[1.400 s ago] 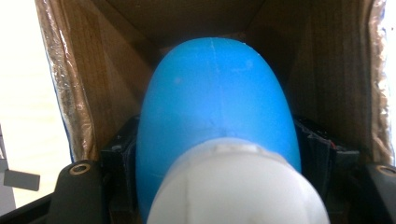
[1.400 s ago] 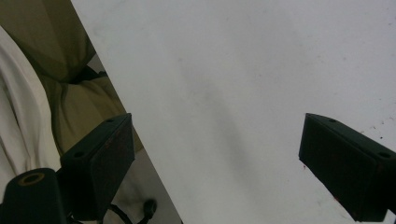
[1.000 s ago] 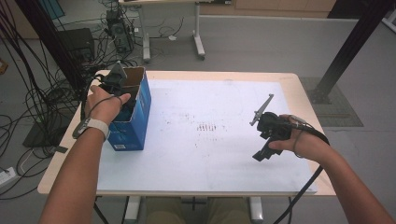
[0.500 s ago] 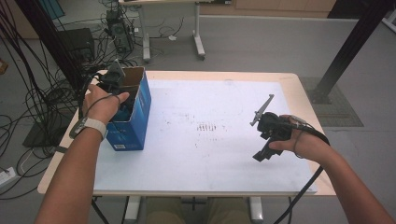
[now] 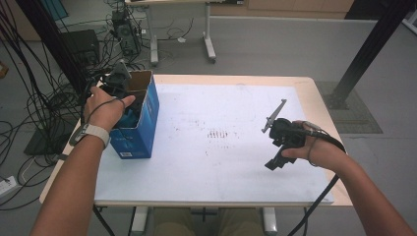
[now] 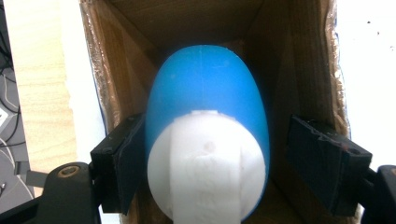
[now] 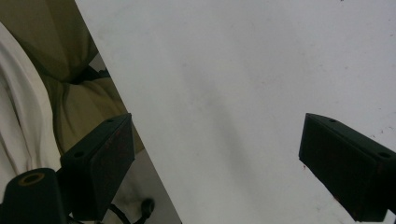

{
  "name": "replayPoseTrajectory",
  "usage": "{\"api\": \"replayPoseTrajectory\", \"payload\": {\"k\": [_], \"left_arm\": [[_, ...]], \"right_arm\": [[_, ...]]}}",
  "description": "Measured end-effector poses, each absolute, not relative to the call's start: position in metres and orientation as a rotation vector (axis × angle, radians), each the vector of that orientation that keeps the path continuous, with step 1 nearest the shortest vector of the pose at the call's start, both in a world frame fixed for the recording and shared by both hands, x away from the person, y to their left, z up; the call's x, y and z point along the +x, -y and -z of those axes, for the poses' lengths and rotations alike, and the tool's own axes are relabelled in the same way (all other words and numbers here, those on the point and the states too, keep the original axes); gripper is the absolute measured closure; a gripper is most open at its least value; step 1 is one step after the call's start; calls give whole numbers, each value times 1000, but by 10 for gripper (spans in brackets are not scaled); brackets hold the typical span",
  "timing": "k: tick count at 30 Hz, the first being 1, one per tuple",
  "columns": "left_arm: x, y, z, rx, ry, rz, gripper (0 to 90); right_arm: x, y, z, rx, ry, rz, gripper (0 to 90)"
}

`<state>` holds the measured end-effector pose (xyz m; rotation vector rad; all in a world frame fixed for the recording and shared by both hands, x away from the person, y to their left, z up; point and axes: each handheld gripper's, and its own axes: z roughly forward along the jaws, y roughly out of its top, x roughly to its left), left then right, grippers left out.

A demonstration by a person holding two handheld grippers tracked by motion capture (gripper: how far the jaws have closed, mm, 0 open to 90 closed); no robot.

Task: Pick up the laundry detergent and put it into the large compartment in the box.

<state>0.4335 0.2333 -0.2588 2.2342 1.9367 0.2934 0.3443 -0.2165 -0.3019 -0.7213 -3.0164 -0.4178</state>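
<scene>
At about nine o'clock on the desk [image 5: 221, 162], the left gripper [image 6: 212, 154] reaches into the blue cardboard box [image 5: 140, 132], its jaws just opening around a blue-and-white egg-shaped object [image 6: 208, 140], the right pad clear of it. At four o'clock the right gripper [image 7: 224, 163] hovers with jaws apart, holding nothing.

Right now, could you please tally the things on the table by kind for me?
Box: 1
Blue-and-white bottle, inside the box: 1
Claws, left and right: 2
Total: 4
</scene>
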Motion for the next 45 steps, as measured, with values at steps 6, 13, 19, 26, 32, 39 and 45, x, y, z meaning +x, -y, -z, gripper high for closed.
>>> {"api": "replayPoseTrajectory", "payload": {"k": [6, 13, 19, 26, 32, 39, 45], "left_arm": [[433, -230, 250, 2236, -1933, -327, 128], [431, -232, 235, 2229, -1931, -367, 73], [427, -233, 219, 2238, -1887, -355, 72], [419, -221, 193, 2220, -1766, -353, 72], [414, -204, 170, 2211, -1656, -368, 75], [418, -185, 155, 2239, -1626, -333, 77], [422, -169, 146, 2288, -1570, -310, 79]], "right_arm": [[344, 218, 302, -721, 3017, 414, 106], [343, 216, 300, -716, 3020, 415, 106], [343, 217, 300, -717, 3021, 416, 106], [342, 218, 297, -717, 3026, 420, 106], [342, 218, 294, -719, 3030, 422, 106], [342, 219, 291, -732, 3030, 429, 105], [342, 221, 289, -738, 3034, 421, 106]]}}
